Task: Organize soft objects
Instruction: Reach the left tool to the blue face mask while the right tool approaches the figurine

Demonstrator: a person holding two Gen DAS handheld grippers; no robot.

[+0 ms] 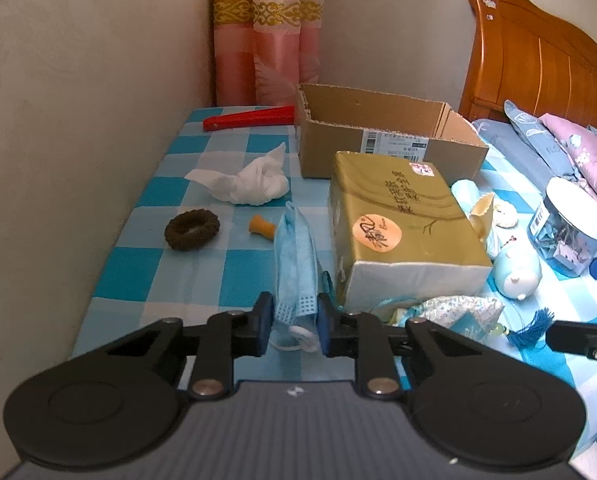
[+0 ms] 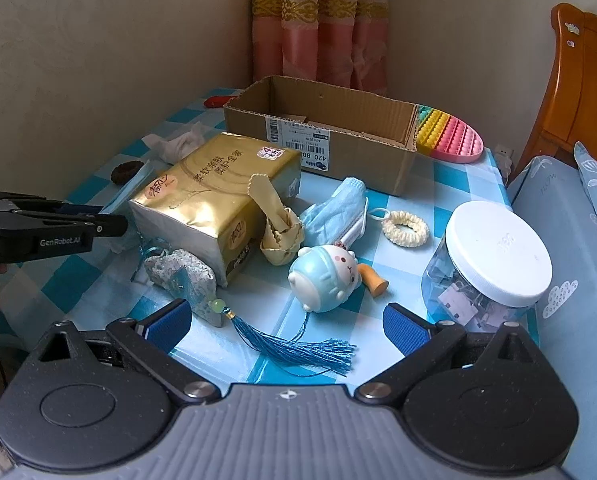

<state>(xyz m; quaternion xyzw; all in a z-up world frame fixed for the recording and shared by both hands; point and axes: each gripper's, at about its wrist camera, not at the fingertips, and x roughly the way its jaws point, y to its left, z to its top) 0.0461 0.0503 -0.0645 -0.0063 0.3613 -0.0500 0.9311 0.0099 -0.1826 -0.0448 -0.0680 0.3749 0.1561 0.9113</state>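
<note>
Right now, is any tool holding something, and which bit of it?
Yes. The left tool pinches the blue face mask by its near end, by the ear loop. The right tool is open and holds nothing.

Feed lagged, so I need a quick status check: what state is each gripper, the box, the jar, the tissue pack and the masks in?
left gripper: shut on blue face mask
right gripper: open, holding nothing
cardboard box: open-topped, upright
plastic jar: lid on, tilted
gold tissue pack: torn open on top
second face mask: crumpled, lying on the tablecloth
white tissue: crumpled
</note>
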